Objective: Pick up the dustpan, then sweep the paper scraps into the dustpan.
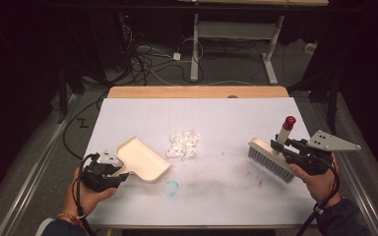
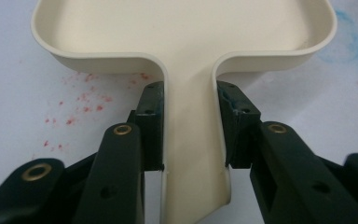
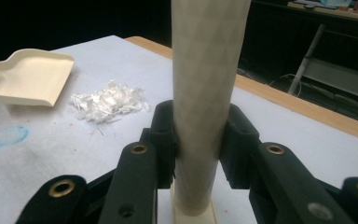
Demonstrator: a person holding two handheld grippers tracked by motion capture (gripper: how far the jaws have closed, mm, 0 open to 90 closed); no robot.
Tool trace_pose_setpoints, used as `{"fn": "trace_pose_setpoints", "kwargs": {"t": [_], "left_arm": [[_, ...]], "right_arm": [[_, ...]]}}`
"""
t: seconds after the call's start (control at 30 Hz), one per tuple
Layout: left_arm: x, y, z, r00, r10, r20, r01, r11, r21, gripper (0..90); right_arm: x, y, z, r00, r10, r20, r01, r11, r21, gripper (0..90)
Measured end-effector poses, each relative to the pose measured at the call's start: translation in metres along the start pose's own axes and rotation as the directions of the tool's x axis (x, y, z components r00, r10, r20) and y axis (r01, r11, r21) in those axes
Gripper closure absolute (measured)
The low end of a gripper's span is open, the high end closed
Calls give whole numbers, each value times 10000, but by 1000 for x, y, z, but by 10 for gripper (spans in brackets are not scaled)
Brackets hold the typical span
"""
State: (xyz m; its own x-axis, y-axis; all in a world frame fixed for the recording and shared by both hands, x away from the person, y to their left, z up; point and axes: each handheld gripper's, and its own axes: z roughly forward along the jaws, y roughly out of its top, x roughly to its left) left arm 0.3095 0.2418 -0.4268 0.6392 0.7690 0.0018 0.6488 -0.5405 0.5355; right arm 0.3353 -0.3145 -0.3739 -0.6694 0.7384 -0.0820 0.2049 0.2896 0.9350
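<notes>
On table: dustpan (image 1: 142,160), brush (image 1: 271,160); no readable writing.

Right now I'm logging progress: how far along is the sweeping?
Done: left gripper clamps the dustpan handle; right gripper clamps the brush handle. In hand: both tools flank the white shreds. Left: sweeping them in; the pan looks empty.

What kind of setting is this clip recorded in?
Probably a lab or recording studio: black curtains, loose cables on the floor, and a paper-covered table holding a dustpan, brush and shredded paper.
</notes>
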Motion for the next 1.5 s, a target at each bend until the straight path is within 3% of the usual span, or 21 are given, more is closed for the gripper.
{"fn": "trace_pose_setpoints", "kwargs": {"t": [0.3,0.83,1.03,1.17,1.2,1.3,1.33,1.5], "left_arm": [[-8,3,4,9968,758,255,-771,9955,545,636],[-8,6,11,9960,795,420,-825,9937,765,634],[-10,5,12,9966,730,386,-757,9942,759,634],[-10,6,13,9958,839,353,-866,9927,836,634],[-10,6,14,9957,853,361,-881,9926,835,634],[-10,7,15,9954,874,393,-903,9927,793,634],[-10,7,15,9954,874,393,-903,9927,793,634],[-9,7,16,9949,893,474,-929,9925,800,634]], "right_arm": [[1,-3,-1,10000,38,79,-39,9999,116,706],[0,1,6,9998,179,-41,-180,9998,-123,707],[6,13,34,9987,435,-283,-450,9975,-541,707],[10,22,52,9995,201,-243,-216,9977,-639,707],[13,30,69,9994,157,-300,-177,9974,-698,707],[16,40,92,9995,-73,-293,55,9982,-603,707],[16,40,92,9995,-73,-293,55,9982,-603,707],[23,60,137,9992,-401,-59,399,9989,-252,707]]}}
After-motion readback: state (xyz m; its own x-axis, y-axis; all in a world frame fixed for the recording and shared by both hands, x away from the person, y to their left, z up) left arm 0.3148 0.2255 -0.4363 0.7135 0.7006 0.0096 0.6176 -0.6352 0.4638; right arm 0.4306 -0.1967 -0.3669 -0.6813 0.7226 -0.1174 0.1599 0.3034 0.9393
